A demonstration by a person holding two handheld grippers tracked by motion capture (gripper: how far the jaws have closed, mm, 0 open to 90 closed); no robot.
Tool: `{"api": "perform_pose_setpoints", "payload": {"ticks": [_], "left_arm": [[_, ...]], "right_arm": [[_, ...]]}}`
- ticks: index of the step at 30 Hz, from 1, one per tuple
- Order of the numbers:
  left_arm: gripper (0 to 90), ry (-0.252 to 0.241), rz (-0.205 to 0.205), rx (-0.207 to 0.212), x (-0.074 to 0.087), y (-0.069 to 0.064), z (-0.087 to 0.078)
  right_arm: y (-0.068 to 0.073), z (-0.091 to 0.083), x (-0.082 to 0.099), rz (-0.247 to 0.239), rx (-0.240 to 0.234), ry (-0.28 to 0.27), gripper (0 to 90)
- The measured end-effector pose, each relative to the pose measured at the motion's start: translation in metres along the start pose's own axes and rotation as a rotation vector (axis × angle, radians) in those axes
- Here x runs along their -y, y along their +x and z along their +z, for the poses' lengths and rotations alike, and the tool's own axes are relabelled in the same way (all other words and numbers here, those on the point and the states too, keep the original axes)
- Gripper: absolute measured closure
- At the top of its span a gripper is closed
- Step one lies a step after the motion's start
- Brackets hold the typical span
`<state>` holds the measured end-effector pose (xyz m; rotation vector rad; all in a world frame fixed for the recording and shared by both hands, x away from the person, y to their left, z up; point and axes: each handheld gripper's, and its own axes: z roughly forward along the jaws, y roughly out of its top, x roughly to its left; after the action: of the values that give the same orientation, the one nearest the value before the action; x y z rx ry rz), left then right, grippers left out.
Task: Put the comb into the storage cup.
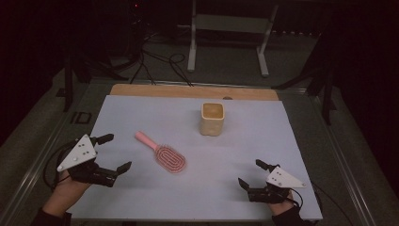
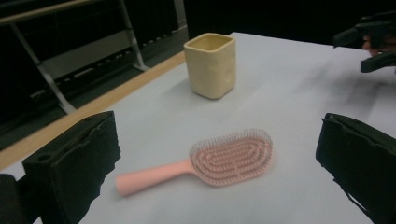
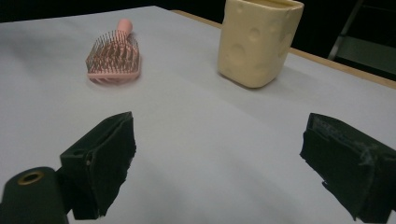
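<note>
**White surface, both tongs idle**

White surface carries a pink hairbrush lying bristles up, left of centre, well apart from a cream cup standing upright behind it. Left tongs spread wide, near the brush, holding nothing. Right tongs spread too, empty.

Open tabletop is lying between the left hand-held gripper and the pink hairbrush, nothing blocking approach. The cream cup is standing well apart behind the brush. Bare surface is separating the right hand-held gripper from both.
</note>
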<state>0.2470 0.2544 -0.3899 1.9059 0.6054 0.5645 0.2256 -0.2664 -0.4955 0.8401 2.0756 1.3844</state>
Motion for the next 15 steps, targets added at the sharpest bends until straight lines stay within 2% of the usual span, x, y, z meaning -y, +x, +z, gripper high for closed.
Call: {"api": "perform_pose_setpoints", "payload": {"ticks": [2, 4, 6, 9, 12, 15], "left_arm": [[0.0, 0.001, -0.002, -0.012, -0.004, 0.003, 0.003], [0.0, 0.003, -0.004, -0.007, -0.006, 0.005, 0.004], [0.0, 0.041, -0.022, -0.004, -0.01, 0.012, 0.012], [0.0, 0.07, -0.014, -0.005, -0.013, 0.017, 0.02], [0.0, 0.088, -0.015, 0.003, -0.017, 0.022, 0.028], [0.0, 0.086, -0.021, -0.002, -0.018, 0.027, 0.036]], "right_arm": [[0.0, 0.0, 0.0, 0.0, -0.001, 0.0, 9.5], [0.0, 0.0, 0.0, 0.0, -0.002, -0.005, 9.5], [0.0, 0.0, 0.0, 0.001, -0.002, -0.001, 9.5], [0.0, 0.001, 0.0, -0.002, -0.003, -0.001, 9.5], [0.0, 0.001, 0.0, 0.002, -0.006, -0.002, 9.5], [0.0, 0.002, 0.0, -0.001, -0.006, -0.004, 9.5]]}}
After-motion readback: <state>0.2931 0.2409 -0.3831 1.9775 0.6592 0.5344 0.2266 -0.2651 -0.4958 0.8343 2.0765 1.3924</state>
